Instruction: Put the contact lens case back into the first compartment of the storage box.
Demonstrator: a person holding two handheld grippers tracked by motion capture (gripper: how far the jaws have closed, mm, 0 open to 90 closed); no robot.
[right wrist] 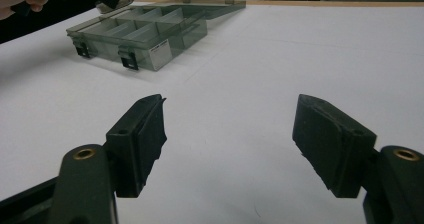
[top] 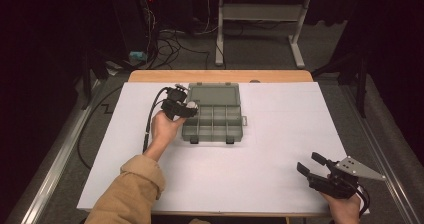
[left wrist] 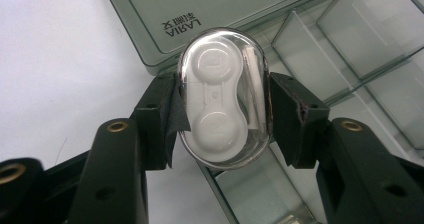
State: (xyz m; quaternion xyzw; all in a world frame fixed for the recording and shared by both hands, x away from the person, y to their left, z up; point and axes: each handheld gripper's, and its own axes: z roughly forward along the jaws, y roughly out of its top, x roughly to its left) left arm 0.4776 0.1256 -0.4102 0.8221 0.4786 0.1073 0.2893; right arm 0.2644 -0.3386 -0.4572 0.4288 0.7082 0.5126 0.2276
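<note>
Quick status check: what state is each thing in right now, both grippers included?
Organizer box: lid open, laid flat behind it; visible compartments look empty.
Contact lens case: clamped in the left gripper, held over the box's corner.
Left gripper: shut on the case.
Right gripper: open, empty, near the table's edge.

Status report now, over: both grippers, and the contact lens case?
Left gripper shut on contact lens case, above open organizer box. Right gripper open, idle. Nothing blocking.

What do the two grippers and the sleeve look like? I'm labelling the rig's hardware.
Both the left gripper and right gripper are black with blocky jaws and brass-coloured screws. A black cable trails from the left; a grey three-cornered plate tops the right. The sleeve is tan.
</note>
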